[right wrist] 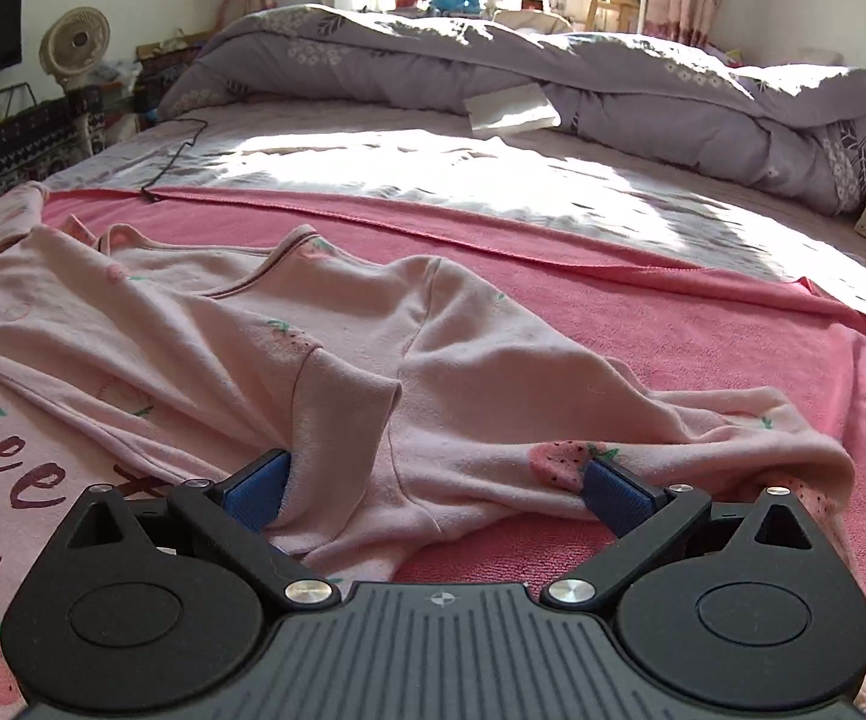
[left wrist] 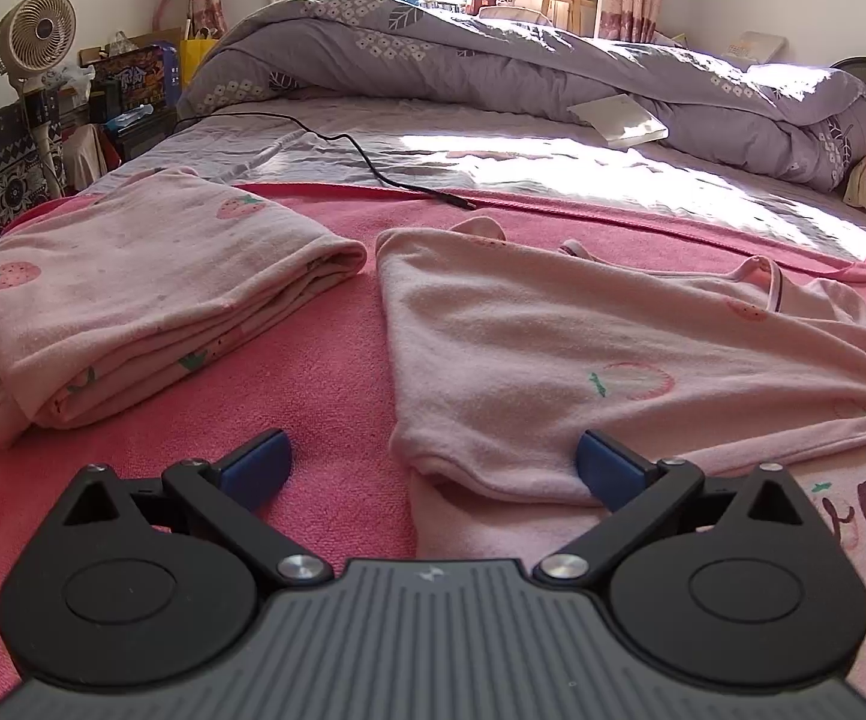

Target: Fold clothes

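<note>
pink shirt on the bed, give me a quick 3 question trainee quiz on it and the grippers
1. True or false: the left gripper is shut on the pink shirt.
2. What lies left of the shirt? A folded pink garment; B a shoe; C a plate.
3. Fill in: the right gripper stands ____ around a bunched part of the shirt.

Key: 1 false; 2 A, the folded pink garment; 3 open.

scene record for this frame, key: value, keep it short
surface: pink blanket on bed
folded item: pink strawberry-print garment, left of the shirt
in progress: pink strawberry-print shirt, spread out and rumpled
left tongs: open, straddling the shirt's folded left edge
right tongs: open, around bunched shirt fabric near a sleeve
background: grey floral quilt, black cable, fan
</note>
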Available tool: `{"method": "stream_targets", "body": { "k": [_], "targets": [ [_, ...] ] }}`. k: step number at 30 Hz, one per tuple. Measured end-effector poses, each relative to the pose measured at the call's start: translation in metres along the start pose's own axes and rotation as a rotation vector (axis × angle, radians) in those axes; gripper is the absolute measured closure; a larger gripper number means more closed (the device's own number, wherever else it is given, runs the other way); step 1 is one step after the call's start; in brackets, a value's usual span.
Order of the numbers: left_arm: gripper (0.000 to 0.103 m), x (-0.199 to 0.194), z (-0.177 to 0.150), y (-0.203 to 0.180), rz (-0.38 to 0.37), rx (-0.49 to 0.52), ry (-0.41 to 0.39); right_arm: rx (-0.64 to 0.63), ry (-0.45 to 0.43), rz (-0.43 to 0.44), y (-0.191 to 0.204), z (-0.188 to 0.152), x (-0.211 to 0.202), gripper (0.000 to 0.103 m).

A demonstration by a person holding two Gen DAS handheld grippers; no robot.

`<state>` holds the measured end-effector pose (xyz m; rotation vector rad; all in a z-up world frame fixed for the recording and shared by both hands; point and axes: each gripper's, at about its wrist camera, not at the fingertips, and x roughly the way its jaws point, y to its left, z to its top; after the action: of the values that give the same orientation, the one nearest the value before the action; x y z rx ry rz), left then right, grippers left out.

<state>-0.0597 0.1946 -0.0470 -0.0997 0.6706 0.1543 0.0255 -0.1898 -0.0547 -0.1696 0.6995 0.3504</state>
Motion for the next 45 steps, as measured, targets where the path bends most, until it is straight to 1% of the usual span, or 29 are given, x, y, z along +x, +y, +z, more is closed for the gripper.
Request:
{"method": "stream_targets", "body": {
  "k": [3,7,8,10,12,14,16,19,20,21,22,23,24,25,27,29,31,33,35,36,37,38,40,42,45],
  "targets": [
    [0.000,0.000,0.000,0.001,-0.001,-0.001,0.000,-0.088,-0.022,-0.031,0.018,0.007,-0.005,0.000],
    [0.000,0.000,0.000,0.001,-0.002,-0.002,0.000,-0.069,-0.051,0.079,0.028,0.019,-0.016,0.000],
    [0.000,0.000,0.000,0.001,-0.002,-0.003,0.000,-0.060,-0.067,0.094,0.031,0.022,-0.018,0.000],
    [0.000,0.000,0.000,0.000,-0.002,-0.003,0.000,-0.057,-0.094,0.098,0.035,0.026,-0.019,0.000],
    [0.000,0.000,0.000,0.001,-0.003,-0.003,0.000,-0.102,-0.076,0.046,0.041,0.028,-0.007,0.000],
    [0.000,0.000,-0.001,0.000,-0.003,-0.003,-0.001,-0.214,-0.012,-0.102,0.048,0.022,0.019,0.000],
    [0.000,-0.001,0.000,0.000,-0.004,-0.004,0.000,-0.168,-0.024,-0.069,0.039,0.023,0.020,0.000],
    [0.000,-0.001,0.000,0.000,-0.003,-0.004,0.000,-0.098,-0.048,-0.031,0.033,0.027,0.004,0.000],
    [0.000,-0.001,0.000,0.000,-0.003,-0.004,0.000,-0.101,-0.067,-0.009,0.033,0.025,-0.003,0.000],
    [0.000,-0.001,0.000,-0.001,-0.003,-0.004,0.000,-0.123,-0.069,-0.012,0.035,0.022,-0.005,0.000],
    [0.000,-0.001,0.000,0.000,-0.004,-0.005,0.000,-0.180,-0.042,-0.062,0.039,0.017,0.001,0.000],
    [0.000,-0.001,0.000,0.000,-0.005,-0.005,0.000,-0.213,-0.019,-0.084,0.041,0.013,0.007,0.000],
    [0.000,-0.001,-0.001,0.000,-0.005,-0.005,0.000,-0.176,-0.040,-0.060,0.036,0.012,0.006,0.000],
    [0.000,-0.001,-0.001,0.000,-0.006,-0.007,0.000,-0.135,-0.018,-0.052,0.032,0.016,0.004,0.000],
    [0.000,-0.001,0.000,0.000,-0.006,-0.008,0.000,-0.039,-0.027,-0.023,0.025,0.017,-0.009,0.000],
    [0.000,-0.001,0.000,0.000,-0.006,-0.007,0.000,0.038,-0.070,0.042,0.017,0.008,-0.032,0.000],
    [0.000,-0.001,0.000,0.000,-0.006,-0.008,0.000,0.135,-0.084,0.060,0.009,-0.007,-0.055,0.000],
    [0.000,-0.001,0.000,0.000,-0.006,-0.007,0.000,0.229,-0.057,0.081,0.000,-0.028,-0.068,0.000],
    [0.000,-0.001,0.000,0.001,-0.006,-0.007,0.000,0.313,-0.004,0.120,-0.005,-0.051,-0.067,0.000],
    [0.000,-0.001,0.000,0.001,-0.006,-0.007,0.000,0.304,-0.081,0.120,-0.002,-0.061,-0.072,0.000],
    [0.000,-0.001,0.000,0.001,-0.006,-0.007,0.000,0.299,-0.135,0.117,0.001,-0.069,-0.076,0.000],
    [0.000,-0.001,0.000,0.001,-0.006,-0.007,0.000,0.313,-0.152,0.112,0.003,-0.073,-0.078,0.000],
    [0.000,-0.001,0.000,0.001,-0.006,-0.006,0.000,0.367,-0.137,0.098,0.002,-0.067,-0.078,0.000],
    [0.000,-0.001,0.000,0.001,-0.006,-0.006,0.000,0.463,-0.152,0.090,-0.001,-0.067,-0.078,0.000],
    [0.000,-0.001,0.000,0.001,-0.007,-0.007,0.000,0.606,-0.182,0.138,-0.015,-0.072,-0.081,0.000]
  ]
}}
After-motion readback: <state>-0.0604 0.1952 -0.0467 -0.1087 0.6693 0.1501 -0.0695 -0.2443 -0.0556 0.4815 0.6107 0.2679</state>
